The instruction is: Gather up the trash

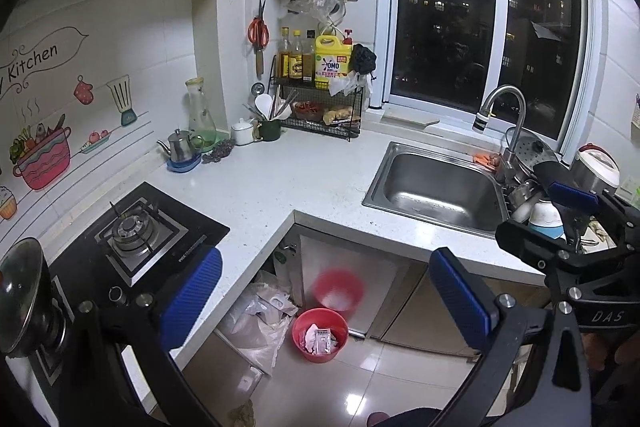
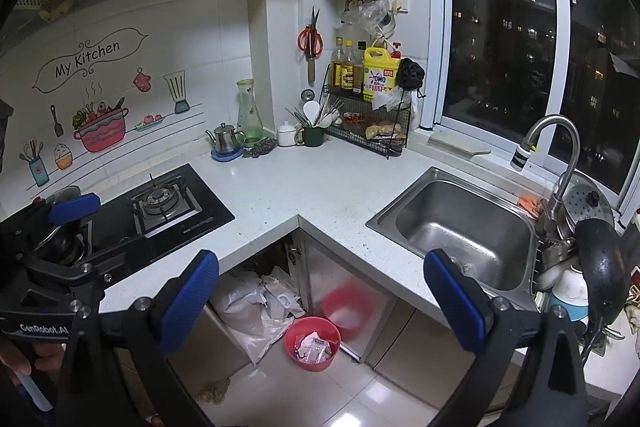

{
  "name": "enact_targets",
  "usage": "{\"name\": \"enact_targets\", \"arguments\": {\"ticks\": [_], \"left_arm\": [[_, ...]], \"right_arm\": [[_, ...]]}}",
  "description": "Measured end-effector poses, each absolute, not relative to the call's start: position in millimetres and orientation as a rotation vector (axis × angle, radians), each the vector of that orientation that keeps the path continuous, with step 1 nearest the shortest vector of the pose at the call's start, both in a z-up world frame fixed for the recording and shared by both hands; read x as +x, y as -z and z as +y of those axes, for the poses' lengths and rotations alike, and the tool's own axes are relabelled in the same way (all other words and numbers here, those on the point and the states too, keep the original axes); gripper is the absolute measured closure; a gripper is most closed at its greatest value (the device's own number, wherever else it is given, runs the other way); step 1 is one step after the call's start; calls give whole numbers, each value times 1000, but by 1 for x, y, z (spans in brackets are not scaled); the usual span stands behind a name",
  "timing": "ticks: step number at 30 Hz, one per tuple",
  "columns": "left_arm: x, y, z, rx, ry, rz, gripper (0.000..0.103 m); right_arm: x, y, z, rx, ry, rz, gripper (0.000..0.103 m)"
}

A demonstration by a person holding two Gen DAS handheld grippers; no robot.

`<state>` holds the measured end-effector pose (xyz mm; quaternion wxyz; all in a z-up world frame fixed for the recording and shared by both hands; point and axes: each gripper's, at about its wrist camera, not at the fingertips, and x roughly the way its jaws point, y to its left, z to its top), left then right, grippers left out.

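**Both tongs released above the kitchen corner, red bin on the floor below**

The left tongs point(image 1: 326, 303) fill the lower part of the left wrist view, blue pads spread wide with nothing between them; the right tongs point(image 2: 322, 301) sit likewise at the bottom of the right wrist view, released and bare. In the left view the right tongs show again at the right edge, and in the right view the left tongs show at the left edge, over the hob.

Between the pads in both views, low in the centre of the frame, a red bin point(image 1: 320, 334) stands on the tiled floor, holding crumpled paper and wrappers point(image 1: 319, 339); just left of it a clear plastic bag point(image 1: 256, 323) slumps out of the open cabinet under the surface.

The white L-shaped surface point(image 1: 280, 183) crosses mid-frame; a black gas hob point(image 1: 140, 227) lies at left, a steel sink point(image 1: 440, 187) at right with a curved tap point(image 1: 508, 115); pans and bowls are stacked right of the sink. At the far corner, upper centre, a wire rack point(image 1: 320, 107) carries bottles and a yellow jug point(image 1: 332, 61); a kettle point(image 1: 180, 145) stands near the wall.
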<state>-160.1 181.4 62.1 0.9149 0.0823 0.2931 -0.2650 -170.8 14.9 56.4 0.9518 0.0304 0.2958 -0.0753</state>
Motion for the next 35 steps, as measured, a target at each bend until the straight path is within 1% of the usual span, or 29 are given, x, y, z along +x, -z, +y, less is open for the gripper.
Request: {"name": "enact_targets", "arguments": {"ticks": [35], "left_arm": [[-161,-59,186,186,548,607,0]], "right_arm": [[-172,-51,20,75,150,631,1]]}}
